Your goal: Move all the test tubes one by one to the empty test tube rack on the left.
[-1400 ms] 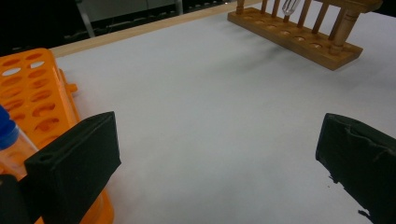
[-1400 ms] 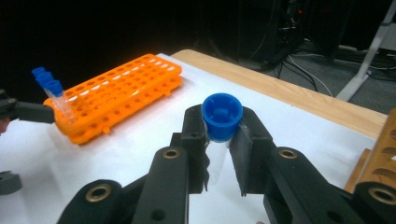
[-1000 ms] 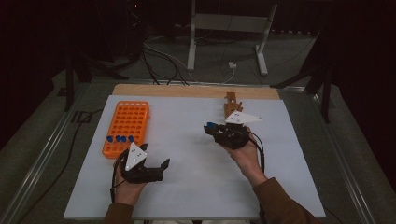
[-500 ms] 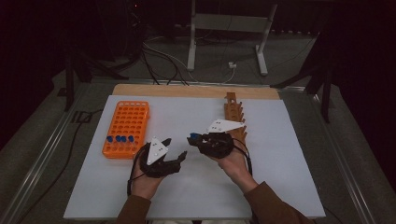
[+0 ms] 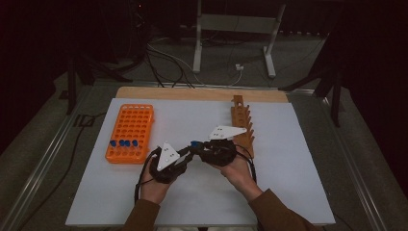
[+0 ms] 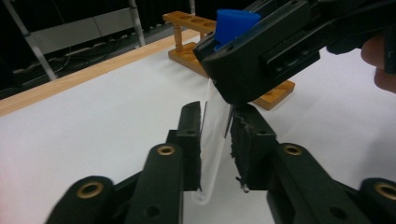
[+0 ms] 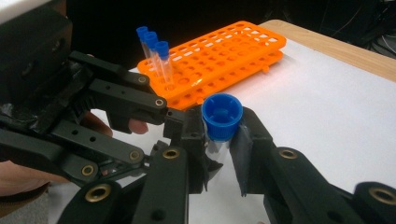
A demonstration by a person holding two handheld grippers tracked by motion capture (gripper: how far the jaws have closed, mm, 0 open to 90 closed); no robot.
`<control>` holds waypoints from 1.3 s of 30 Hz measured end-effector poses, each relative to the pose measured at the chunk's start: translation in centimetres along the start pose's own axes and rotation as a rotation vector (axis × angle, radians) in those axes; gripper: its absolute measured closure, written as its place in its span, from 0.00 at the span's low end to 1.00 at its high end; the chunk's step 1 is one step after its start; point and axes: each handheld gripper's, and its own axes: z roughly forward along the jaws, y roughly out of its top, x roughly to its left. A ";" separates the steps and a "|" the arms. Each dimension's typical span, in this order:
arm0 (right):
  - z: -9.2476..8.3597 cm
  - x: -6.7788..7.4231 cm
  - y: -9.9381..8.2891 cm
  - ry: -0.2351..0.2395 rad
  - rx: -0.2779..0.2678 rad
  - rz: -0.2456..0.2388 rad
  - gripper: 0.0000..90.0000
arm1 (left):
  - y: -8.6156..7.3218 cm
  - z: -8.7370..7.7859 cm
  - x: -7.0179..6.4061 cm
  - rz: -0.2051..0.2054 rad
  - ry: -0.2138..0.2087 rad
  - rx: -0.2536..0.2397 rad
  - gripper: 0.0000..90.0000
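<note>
The blue-capped test tube (image 6: 214,135) hangs in the air between the two hands, above the middle of the white tabletop (image 5: 288,183), and it now has a grip at each end. The left gripper (image 6: 215,147), which was a second ago wide and off to the left near the orange rack (image 5: 130,132), has come in beside the right one, and its jaws have just been closing; they now stand narrow with the tube's clear lower body between the pads. The right gripper (image 7: 219,140) is clamped just under the blue cap (image 7: 221,115). With both ends held, this looks like a handover or a set-up for twisting the cap off; which of the two I cannot tell from here.

The tube is a slim, clear, round-bottomed cylinder, apparently empty, and its screw cap is ribbed blue plastic with a hollow top. The jaws are matte black plastic links with brass-coloured rivets, and the pads look worn and ragged at their edges. The orange rack is a glossy plastic grid of round holes with three more blue-capped tubes (image 7: 154,51) standing at one end. Beyond the right hand lies a long wooden tube stand (image 5: 242,122) with a row of holes, its varnish warm and smooth. The tabletop is flat and matte, edged at the back by a light wood strip.
</note>
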 end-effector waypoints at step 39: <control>-4.5 -4.2 -3.0 -0.213 -0.036 0.046 0.00 | -2.6 -4.7 4.6 -0.117 0.031 0.004 0.87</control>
